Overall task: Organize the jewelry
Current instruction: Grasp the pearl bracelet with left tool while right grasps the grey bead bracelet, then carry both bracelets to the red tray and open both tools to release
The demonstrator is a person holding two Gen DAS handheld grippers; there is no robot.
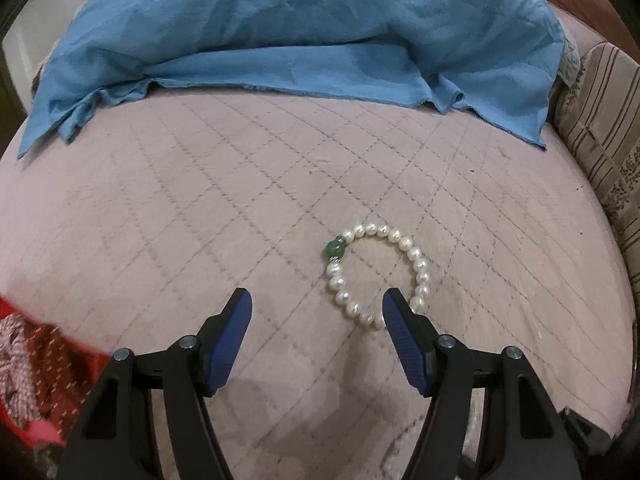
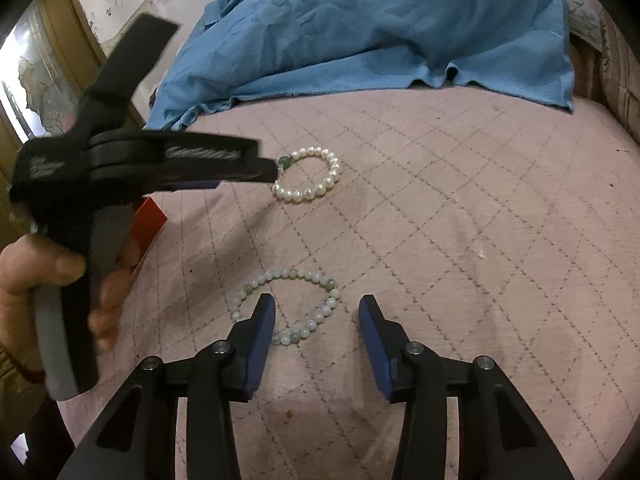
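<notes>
A white pearl bracelet [image 1: 404, 244] with one green bead [image 1: 334, 249] lies flat on the pink quilted cover [image 1: 160, 220]. My left gripper [image 1: 317, 300] hovers open just short of it; its right finger hides the bracelet's near edge, and nothing is between the pads. In the right wrist view a hand [image 2: 36, 276] holds the left gripper [image 2: 269, 171], its tip at the pearl bracelet [image 2: 320, 189]. A pale green bead bracelet [image 2: 316, 278] lies nearer. My right gripper [image 2: 317, 304] is open over it; the loop's right side lies between the fingers and the left finger covers part of it.
A crumpled blue cloth [image 1: 300, 40] [image 2: 360, 32] covers the far side of the quilted cover. A red box [image 1: 40, 380] [image 2: 150, 220] sits at the left edge. A striped cushion [image 1: 600, 128] borders the right side.
</notes>
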